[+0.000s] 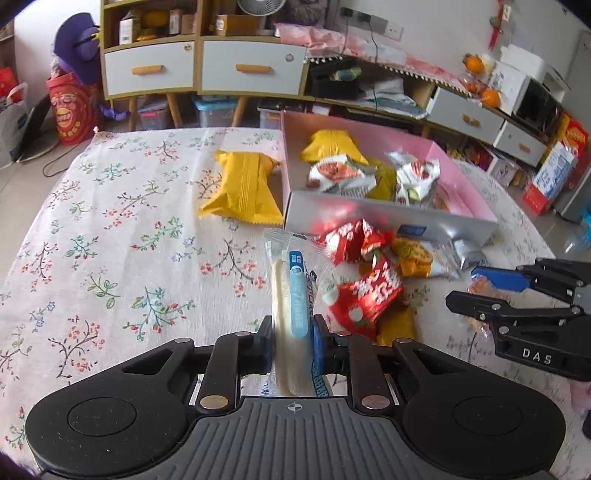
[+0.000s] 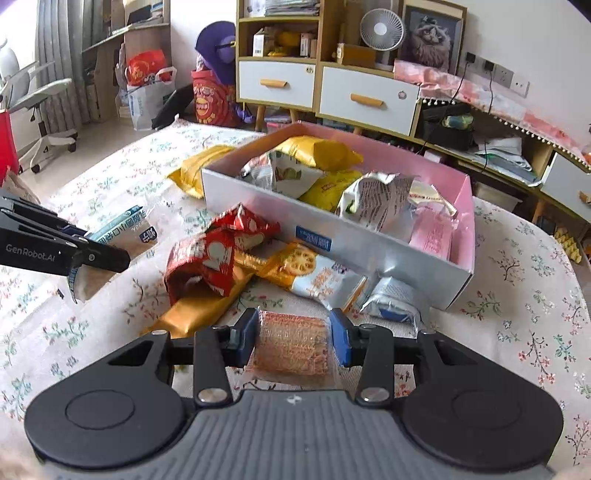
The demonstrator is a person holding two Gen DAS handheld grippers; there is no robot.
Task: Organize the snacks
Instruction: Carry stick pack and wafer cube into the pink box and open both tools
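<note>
The left gripper (image 1: pixel 291 343) pinches a clear-wrapped pale cream bar with a light blue label (image 1: pixel 290 325) between its 2 black fingers, the packet standing on edge and running toward 12 o'clock over the floral tablecloth (image 1: pixel 110 229). The right gripper (image 2: pixel 293 338) is closed on a clear-wrapped orange wafer biscuit pack (image 2: pixel 291 343), its 2 blue pads pressing the pack's sides. In the right wrist view, a pink-lined open cardboard box with a silver outer wall (image 2: pixel 369 254) sits at 1 o'clock of that gripper, already holding several snack bags: yellow, silver and pink ones. Against the box's near wall lies a loose heap: 2 crumpled red foil bags (image 2: pixel 218 251), a long gold foil packet (image 2: pixel 199 310), a white cracker bag printed with round biscuits (image 2: pixel 314 273) and a small silver pouch (image 2: pixel 391 299). A yellow pillow-shaped snack bag (image 1: pixel 243 188) lies on the cloth just beside the box's left wall, at 11 o'clock of the left gripper. Behind the table stand white-drawered wooden cabinets (image 2: pixel 365 96) with a small white desk fan (image 2: pixel 382 29) on top.
</note>
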